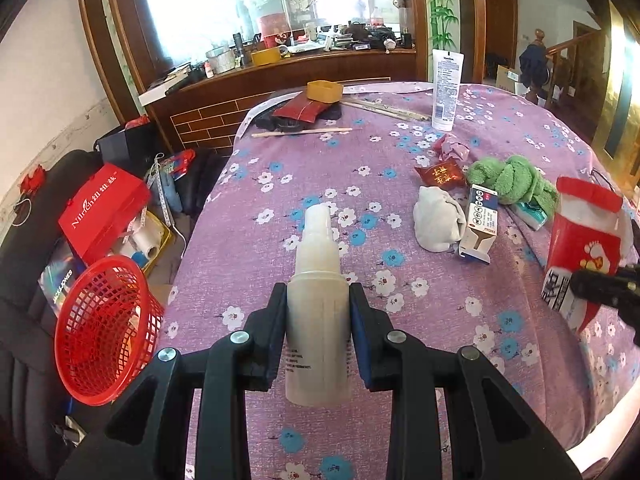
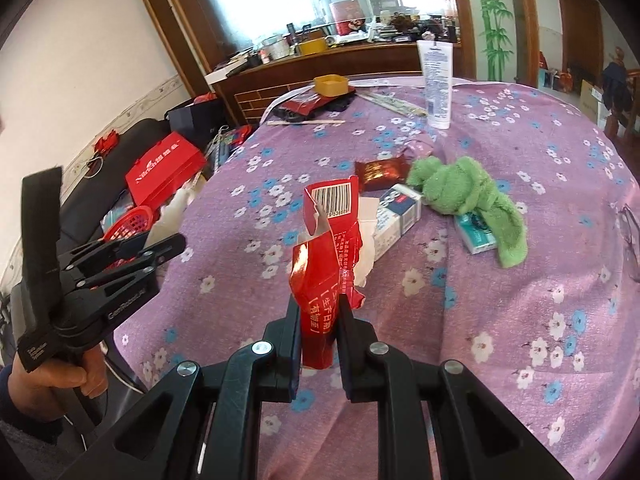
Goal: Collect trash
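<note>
My left gripper (image 1: 318,300) is shut on a white spray bottle (image 1: 318,312) and holds it above the purple flowered tablecloth (image 1: 280,152). My right gripper (image 2: 319,308) is shut on a torn red wrapper (image 2: 326,248) with a barcode; the wrapper also shows at the right edge of the left wrist view (image 1: 580,248). A red mesh basket (image 1: 106,332) sits off the table's left edge, below my left gripper. More trash lies on the table: a crumpled white tissue (image 1: 438,218), a small white carton (image 1: 480,226) and a dark red snack packet (image 1: 440,174).
A green cloth (image 1: 512,178) lies over a teal packet (image 2: 476,230). A white lotion tube (image 1: 446,88) stands at the back, with chopsticks (image 1: 304,132), a yellow box (image 1: 324,90) and a red pouch (image 1: 300,110). A red gift bag (image 1: 104,212) and clutter sit left of the table.
</note>
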Demonstrator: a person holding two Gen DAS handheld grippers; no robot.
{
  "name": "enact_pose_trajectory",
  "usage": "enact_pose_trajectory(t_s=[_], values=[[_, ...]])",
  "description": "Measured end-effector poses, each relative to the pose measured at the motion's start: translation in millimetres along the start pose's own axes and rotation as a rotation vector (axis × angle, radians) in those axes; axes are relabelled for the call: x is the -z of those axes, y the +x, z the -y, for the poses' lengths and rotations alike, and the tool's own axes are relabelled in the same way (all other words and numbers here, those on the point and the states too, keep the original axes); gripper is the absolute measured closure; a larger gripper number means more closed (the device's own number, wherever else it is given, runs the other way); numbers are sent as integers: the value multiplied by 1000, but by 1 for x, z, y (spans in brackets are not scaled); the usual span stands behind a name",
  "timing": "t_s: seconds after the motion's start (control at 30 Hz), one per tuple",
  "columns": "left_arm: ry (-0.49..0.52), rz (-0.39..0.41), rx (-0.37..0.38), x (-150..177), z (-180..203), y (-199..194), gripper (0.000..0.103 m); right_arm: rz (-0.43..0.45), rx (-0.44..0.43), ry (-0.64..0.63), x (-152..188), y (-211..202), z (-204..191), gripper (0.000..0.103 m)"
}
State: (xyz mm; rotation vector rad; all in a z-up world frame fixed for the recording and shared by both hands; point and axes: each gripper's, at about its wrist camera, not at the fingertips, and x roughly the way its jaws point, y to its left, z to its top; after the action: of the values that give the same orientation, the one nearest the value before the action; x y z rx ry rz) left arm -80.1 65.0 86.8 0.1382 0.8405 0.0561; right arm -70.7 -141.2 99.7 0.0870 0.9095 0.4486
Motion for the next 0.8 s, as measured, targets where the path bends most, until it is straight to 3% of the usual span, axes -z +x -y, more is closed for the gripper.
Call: enact_pose_trajectory(t_s=[0.4,0.8], values=[[37,22,3,-5,15,-6,74,35,90,25,-4,-14,24,86],[74,49,9,-9,27,-11,74,21,61,4,-2,-11,14,86]])
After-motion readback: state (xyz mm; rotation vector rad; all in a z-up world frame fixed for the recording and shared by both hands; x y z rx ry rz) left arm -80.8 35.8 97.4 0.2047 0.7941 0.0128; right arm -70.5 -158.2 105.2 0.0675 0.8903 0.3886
